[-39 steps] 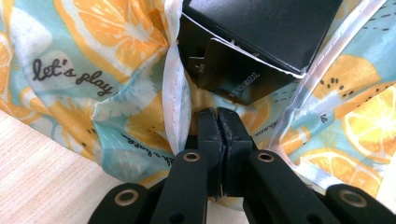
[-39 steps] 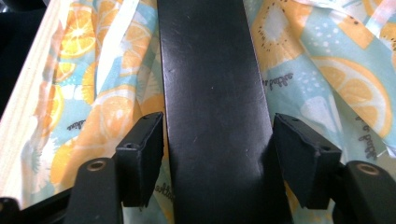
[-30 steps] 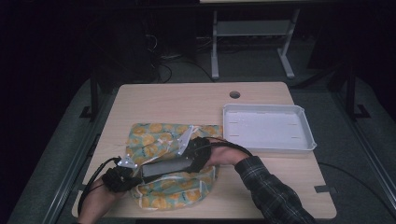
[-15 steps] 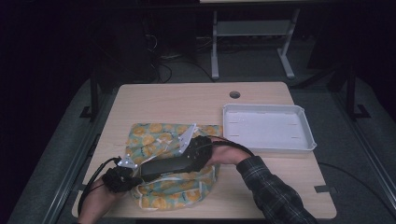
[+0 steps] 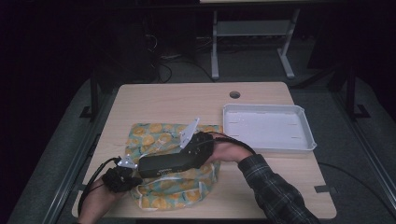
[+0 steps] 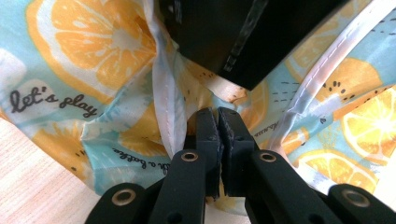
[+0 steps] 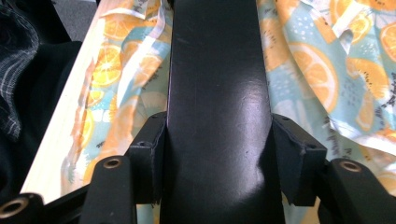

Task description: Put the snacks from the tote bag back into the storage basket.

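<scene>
Fruit-printed fabric bag (image 5: 168, 158) lies on the wooden table (image 5: 177, 102), its white-trimmed edge pinched in the closed left gripper (image 6: 217, 122) to hold the mouth open while the right gripper (image 7: 217, 154), clamped around a long black box (image 5: 168, 164), feeds it in.

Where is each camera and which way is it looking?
High view: above the person's side, looking forward and down at the table; a sleeve shows.
Left gripper view: on the left tool, looking along shut jaws at orange-print cloth.
Right gripper view: on the right tool, facing its black box; plaid clothing shows.
All share the cloth.
</scene>
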`<move>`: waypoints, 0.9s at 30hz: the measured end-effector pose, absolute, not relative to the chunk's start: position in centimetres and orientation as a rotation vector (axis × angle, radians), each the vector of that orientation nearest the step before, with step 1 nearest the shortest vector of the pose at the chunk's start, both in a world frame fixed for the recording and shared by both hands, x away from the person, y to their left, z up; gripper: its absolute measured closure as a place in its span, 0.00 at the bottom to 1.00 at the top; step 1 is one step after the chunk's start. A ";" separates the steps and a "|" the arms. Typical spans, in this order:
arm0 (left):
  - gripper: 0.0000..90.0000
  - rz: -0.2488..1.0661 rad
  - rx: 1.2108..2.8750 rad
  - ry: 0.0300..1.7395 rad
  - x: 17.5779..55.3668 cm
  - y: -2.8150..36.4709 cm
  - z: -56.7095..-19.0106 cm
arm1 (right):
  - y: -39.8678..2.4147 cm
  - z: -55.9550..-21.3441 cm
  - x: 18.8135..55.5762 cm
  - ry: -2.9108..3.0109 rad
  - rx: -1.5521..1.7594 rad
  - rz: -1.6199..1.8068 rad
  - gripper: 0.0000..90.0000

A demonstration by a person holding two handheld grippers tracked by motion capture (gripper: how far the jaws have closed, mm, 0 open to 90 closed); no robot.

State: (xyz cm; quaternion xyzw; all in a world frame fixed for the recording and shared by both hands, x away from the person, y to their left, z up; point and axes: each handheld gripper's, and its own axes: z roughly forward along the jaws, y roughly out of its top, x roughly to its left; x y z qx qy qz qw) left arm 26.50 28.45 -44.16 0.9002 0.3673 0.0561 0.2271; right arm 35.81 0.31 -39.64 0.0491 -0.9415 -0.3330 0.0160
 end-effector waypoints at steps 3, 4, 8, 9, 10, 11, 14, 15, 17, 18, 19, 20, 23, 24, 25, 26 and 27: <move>0.96 0.153 2.484 1.009 26.5 28.5 -44.1 | 0.1 -39.2 35.9 -2.922 0.145 -1.058 0.46; 0.96 0.154 2.486 1.007 26.5 28.5 -44.1 | 0.0 -39.0 35.9 -2.920 0.144 -1.064 0.46; 0.95 0.156 2.486 1.006 26.5 28.5 -44.1 | -0.2 -38.5 36.0 -2.910 0.135 -1.093 0.46; 0.95 0.157 2.487 1.005 26.5 28.5 -44.1 | -0.3 -38.3 36.0 -2.905 0.134 -1.110 0.46; 0.95 0.158 2.486 1.006 26.5 28.4 -44.1 | -0.5 -37.8 36.1 -2.901 0.121 -1.116 0.46; 0.95 0.158 2.485 1.006 26.4 28.4 -44.1 | -0.5 -37.6 36.1 -2.905 0.123 -1.116 0.46; 0.95 0.163 2.481 1.006 26.4 28.4 -44.2 | -0.6 -37.1 36.0 -2.911 0.108 -1.110 0.46; 0.94 0.164 2.481 1.005 26.4 28.4 -44.2 | -0.7 -36.9 36.1 -2.916 0.106 -1.116 0.47; 0.94 0.160 2.484 1.003 26.4 28.4 -44.1 | -0.9 -36.6 36.1 -2.916 0.089 -1.115 0.47; 0.94 0.157 2.479 1.005 26.4 28.4 -44.2 | -1.0 -36.5 36.1 -2.920 0.080 -1.115 0.47; 0.94 0.155 2.478 1.006 26.4 28.4 -44.2 | -1.2 -36.3 36.1 -2.925 0.075 -1.117 0.47; 0.93 0.151 2.472 1.008 26.4 28.4 -44.2 | -1.3 -36.2 36.1 -2.923 0.068 -1.118 0.47; 0.91 0.140 2.456 1.014 26.4 28.5 -44.2 | -1.7 -35.9 36.1 -2.935 0.047 -1.129 0.47; 0.89 0.134 2.443 1.014 26.4 28.6 -44.2 | -1.9 -35.7 36.1 -2.937 0.035 -1.133 0.47; 0.87 0.124 2.431 1.007 26.4 28.6 -44.2 | -2.1 -35.5 36.1 -2.939 0.021 -1.135 0.47; 0.86 0.114 2.419 0.999 26.4 28.7 -44.1 | -2.3 -35.4 36.1 -2.942 0.005 -1.141 0.47; 0.84 0.112 2.401 0.990 26.4 28.7 -43.9 | -2.4 -35.3 36.1 -2.947 -0.005 -1.143 0.47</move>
